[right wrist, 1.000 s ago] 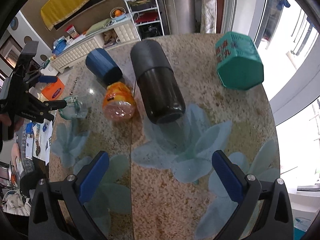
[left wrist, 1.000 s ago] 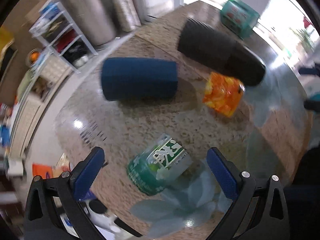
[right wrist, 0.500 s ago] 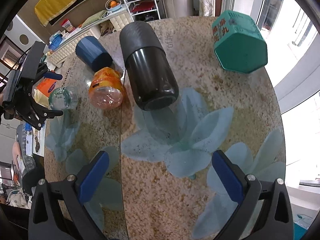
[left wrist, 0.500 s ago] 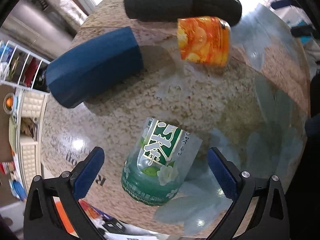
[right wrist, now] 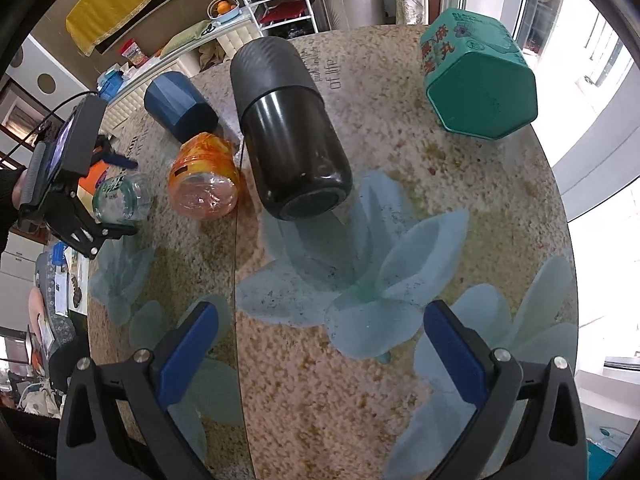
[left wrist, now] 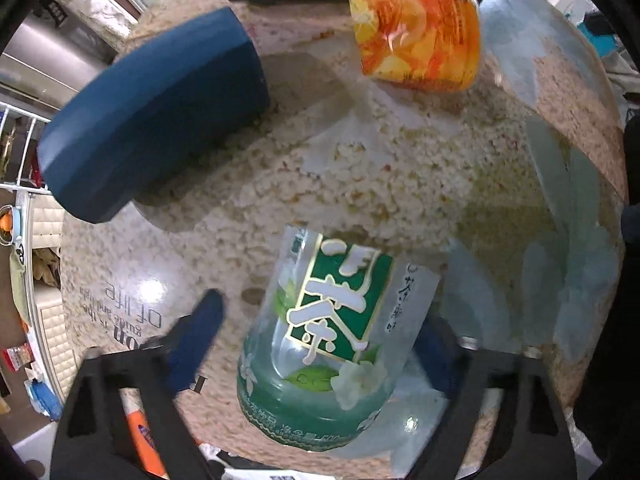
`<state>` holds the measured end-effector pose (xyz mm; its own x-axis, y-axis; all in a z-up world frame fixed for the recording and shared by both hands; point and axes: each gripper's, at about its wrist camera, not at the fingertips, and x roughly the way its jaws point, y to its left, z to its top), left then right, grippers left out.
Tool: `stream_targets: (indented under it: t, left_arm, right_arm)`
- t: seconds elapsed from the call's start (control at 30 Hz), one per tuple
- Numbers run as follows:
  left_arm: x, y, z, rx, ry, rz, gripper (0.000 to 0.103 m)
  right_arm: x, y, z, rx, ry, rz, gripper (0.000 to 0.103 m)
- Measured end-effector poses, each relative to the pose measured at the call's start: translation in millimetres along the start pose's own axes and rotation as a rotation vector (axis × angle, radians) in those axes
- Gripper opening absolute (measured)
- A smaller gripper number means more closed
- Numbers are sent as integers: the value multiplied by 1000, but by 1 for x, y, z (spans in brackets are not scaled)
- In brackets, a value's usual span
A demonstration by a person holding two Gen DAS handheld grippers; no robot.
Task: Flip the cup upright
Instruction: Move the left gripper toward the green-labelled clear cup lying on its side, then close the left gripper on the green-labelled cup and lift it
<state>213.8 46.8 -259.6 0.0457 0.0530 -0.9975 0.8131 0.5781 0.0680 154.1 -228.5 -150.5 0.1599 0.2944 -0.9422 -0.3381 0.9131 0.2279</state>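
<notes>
A clear plastic cup with a green label (left wrist: 324, 344) lies on its side on the round stone table (left wrist: 400, 168). My left gripper (left wrist: 316, 340) is open, its jaws on either side of the cup; the left pad (left wrist: 196, 340) stands a little off it and the right pad is partly hidden behind it. In the right wrist view the same cup (right wrist: 120, 198) sits between the left gripper's fingers (right wrist: 116, 232) at the table's left edge. My right gripper (right wrist: 320, 344) is open and empty above the table's near part.
Other cups lie on their sides: a dark blue one (left wrist: 152, 116) (right wrist: 180, 106), an orange one (left wrist: 416, 32) (right wrist: 204, 176), a large black one (right wrist: 288, 128). A teal hexagonal tin (right wrist: 480, 76) lies at the far right. Shelves stand beyond the table.
My left gripper has moved forward and down, so the green-label cup now lies between its fingers, which have narrowed. The right gripper has drifted slightly.
</notes>
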Motion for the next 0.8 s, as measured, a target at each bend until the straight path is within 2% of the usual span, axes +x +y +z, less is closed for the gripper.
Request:
stream_targets:
  t: [0.13, 0.27, 0.43, 0.6, 0.8]
  left_arm:
    - [2, 1, -1, -24, 8, -55, 70]
    - [2, -2, -4, -52, 17, -24, 69]
    - [-5, -12, -16, -149, 16, -20, 68]
    - [-37, -29, -23, -240, -20, -11, 68]
    - [-82, -60, -26, -431, -113, 10, 68]
  right_arm:
    - [-1, -3, 0, 15, -10, -6, 103]
    - [-5, -4, -3, 22, -23, -6, 103]
    - [-15, 1, -9, 18, -46, -9, 103]
    - [-29, 8, -22, 26, -81, -10, 103]
    - [-53, 15, -52, 66, -123, -3, 103]
